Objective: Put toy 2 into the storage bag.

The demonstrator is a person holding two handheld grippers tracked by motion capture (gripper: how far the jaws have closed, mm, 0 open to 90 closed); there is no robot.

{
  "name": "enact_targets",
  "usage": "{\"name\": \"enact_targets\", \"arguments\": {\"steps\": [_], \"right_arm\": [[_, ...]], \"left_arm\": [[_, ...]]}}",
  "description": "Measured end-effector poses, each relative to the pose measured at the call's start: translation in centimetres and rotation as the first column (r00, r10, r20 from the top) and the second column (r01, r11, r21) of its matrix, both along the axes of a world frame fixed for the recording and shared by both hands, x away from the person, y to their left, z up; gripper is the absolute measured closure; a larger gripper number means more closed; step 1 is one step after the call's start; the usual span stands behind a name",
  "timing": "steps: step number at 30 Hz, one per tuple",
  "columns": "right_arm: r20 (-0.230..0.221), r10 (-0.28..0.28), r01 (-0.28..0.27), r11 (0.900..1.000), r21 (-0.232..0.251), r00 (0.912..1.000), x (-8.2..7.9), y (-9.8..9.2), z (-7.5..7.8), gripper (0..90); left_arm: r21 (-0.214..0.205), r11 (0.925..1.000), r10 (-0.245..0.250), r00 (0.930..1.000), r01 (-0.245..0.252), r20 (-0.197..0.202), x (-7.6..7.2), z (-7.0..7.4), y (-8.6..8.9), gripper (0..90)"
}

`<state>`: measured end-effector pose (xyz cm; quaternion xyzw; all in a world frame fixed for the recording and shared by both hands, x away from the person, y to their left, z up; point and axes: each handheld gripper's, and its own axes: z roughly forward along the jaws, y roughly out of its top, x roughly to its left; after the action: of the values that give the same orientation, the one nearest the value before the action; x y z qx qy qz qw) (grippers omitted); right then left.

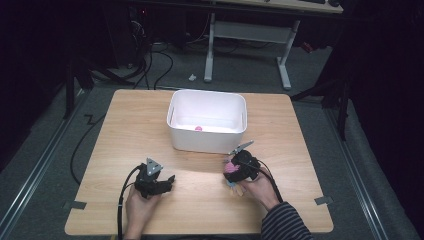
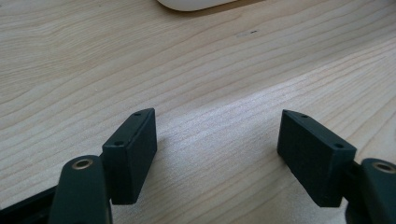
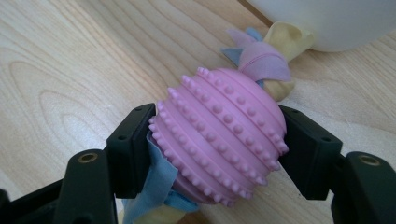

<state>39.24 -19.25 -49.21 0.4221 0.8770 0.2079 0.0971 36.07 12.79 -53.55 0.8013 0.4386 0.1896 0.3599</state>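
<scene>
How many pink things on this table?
2. A pink studded toy with cloth strips, clamped in the right gripper near the table's front; a small pink item inside the white bin. The bin's near wall may hide more.

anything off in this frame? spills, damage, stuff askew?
Nothing stands out. The white bin sits square on the table, the right gripper is shut on the pink nubbed toy, and the left gripper is open over bare wood.
</scene>
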Motion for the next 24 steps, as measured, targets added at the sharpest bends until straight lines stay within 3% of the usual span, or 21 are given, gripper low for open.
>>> {"name": "enact_targets", "arguments": {"steps": [13, 24], "right_arm": [[0.037, 0.030, -0.033, 0.9972, 0.067, 0.9989, -1.5, -1.4, 1.9, 33.4], [0.069, 0.039, -0.045, 0.9953, 0.085, 0.9968, -2.6, -3.5, 4.5, 33.4]], "left_arm": [[0.000, 1.0000, 0.000, 1.0000, 0.000, 0.000, 0.0, 0.0, 0.0, 28.9], [-0.001, 1.0000, 0.001, 1.0000, -0.001, 0.000, 0.0, 0.0, 0.0, 28.9]]}}
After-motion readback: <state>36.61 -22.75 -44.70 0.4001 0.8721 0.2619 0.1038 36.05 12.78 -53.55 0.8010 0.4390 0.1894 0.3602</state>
